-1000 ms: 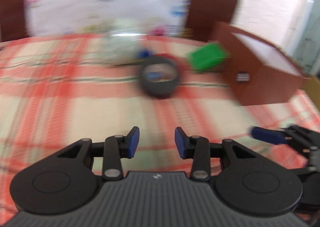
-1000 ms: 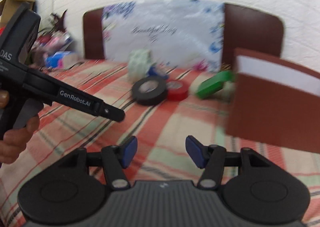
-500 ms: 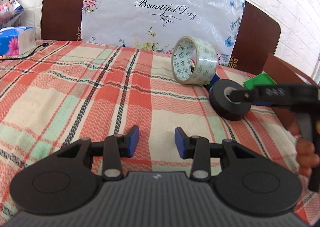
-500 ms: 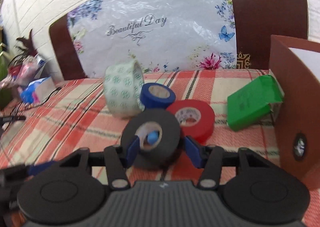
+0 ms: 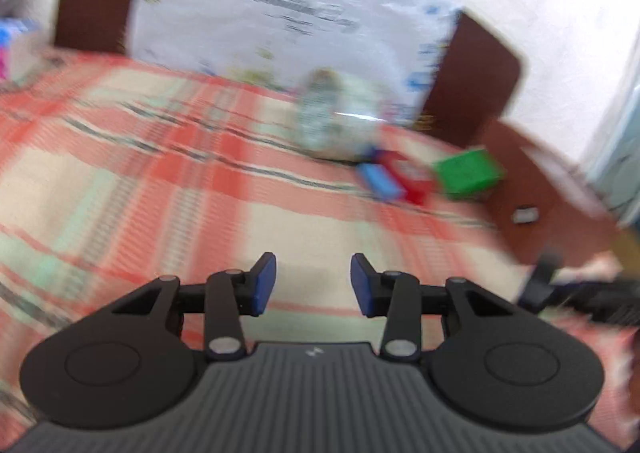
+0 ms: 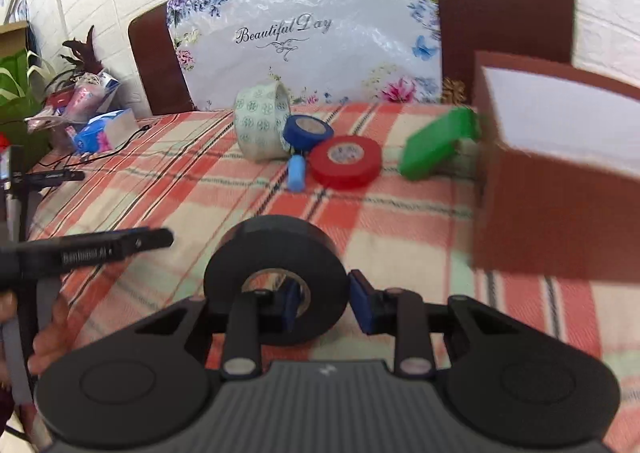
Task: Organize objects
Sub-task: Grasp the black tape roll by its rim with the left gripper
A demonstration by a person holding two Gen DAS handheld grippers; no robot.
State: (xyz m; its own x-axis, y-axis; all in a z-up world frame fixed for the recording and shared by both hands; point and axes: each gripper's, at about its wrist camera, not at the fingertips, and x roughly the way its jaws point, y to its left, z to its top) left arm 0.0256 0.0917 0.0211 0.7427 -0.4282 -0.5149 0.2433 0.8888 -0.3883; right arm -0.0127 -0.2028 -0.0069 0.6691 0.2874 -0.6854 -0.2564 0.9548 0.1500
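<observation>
While the right gripper point(image 6: 322, 307) clamps the black tape roll point(image 6: 275, 285) with one blue pad inside the core and the other against the outer rim, the roll stands on edge above the near part of the plaid tablecloth point(image 6: 400, 229). Toward the far edge of the cloth sit a patterned clear tape roll point(image 6: 262, 123) on its side, a blue tape roll point(image 6: 308, 131) leaning against it, a flat red tape roll point(image 6: 346, 161) just beside that, and a small light-blue cylinder point(image 6: 297, 172) lying in front of the blue roll. A green box point(image 6: 436, 143) rests tilted against the brown box point(image 6: 560, 181) at the right edge. The left gripper point(image 5: 313, 284) hovers over bare cloth with its pads apart and nothing between them (its view is heavily motion-blurred, so the far objects show only as smears). Behind the cloth stands a floral "Beautiful Day" cushion point(image 6: 304, 33) against a dark chair back.
</observation>
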